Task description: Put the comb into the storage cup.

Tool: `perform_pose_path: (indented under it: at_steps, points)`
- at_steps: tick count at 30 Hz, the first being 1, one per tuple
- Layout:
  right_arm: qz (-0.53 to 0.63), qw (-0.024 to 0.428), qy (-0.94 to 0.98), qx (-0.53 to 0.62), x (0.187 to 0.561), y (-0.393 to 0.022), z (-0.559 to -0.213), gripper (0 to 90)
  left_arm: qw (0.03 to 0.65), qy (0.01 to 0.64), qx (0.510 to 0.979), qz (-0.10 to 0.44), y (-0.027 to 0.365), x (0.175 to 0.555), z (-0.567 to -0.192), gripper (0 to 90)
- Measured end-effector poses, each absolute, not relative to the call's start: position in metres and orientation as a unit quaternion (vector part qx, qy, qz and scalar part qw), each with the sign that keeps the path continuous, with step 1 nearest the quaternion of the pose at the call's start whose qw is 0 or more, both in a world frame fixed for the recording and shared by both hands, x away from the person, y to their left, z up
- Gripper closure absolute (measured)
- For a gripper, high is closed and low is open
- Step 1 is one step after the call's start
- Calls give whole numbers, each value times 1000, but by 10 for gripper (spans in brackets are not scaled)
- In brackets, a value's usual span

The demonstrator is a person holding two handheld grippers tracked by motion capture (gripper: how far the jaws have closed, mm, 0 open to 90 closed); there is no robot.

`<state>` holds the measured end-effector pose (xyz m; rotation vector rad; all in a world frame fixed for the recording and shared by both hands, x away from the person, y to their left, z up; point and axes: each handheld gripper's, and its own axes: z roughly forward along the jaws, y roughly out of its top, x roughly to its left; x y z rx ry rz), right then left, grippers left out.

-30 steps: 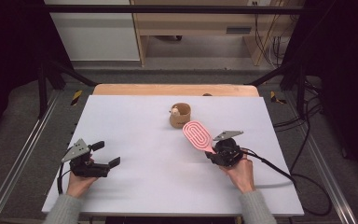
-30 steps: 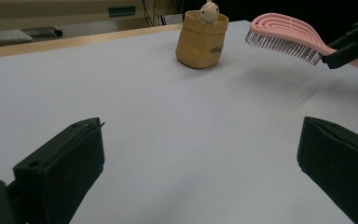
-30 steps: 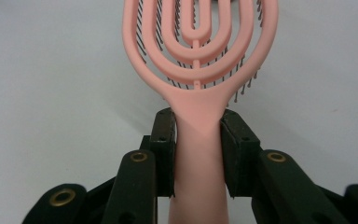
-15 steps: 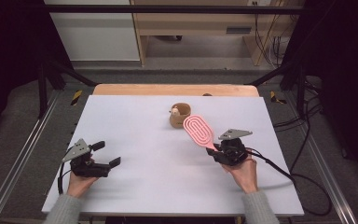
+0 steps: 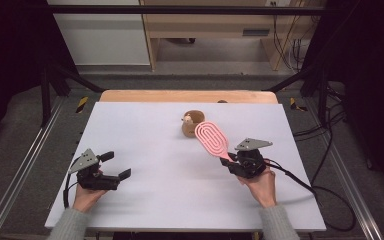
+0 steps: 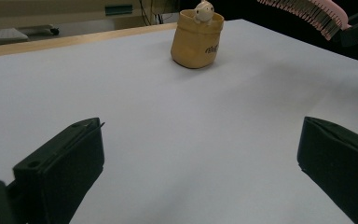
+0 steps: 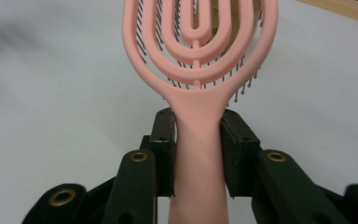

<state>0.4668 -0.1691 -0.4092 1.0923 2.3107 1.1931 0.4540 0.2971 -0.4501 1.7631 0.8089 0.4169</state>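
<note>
White and bare, the table [image 5: 145,150] carries one landmark: a small tan pot [image 5: 192,123] with a little figure peeking out, near the far edge. Just on the near side of that pot, the right gripper [image 5: 233,162] pinches a pink hairbrush [image 5: 211,137] by its handle, head raised and pointing at the pot. The brush looks like light, stiff plastic, so the neck where handle meets head seems the best hold; the handle is smooth and could twist. Its oval head is open loops with fine dark bristles beneath. The left gripper [image 5: 118,166], well apart from the pot, rests with jaws spread, holding nothing.
</note>
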Motion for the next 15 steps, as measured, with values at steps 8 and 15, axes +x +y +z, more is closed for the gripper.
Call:
perform_pose_path:
  at_steps: [8,15]
  points:
    - [433,154,805,375,465,-167,-407,695,547,343,743,175,292,453,-447,6]
    - [447,155,799,370,464,-166,-407,695,550,342,742,174,288,453,-446,6]
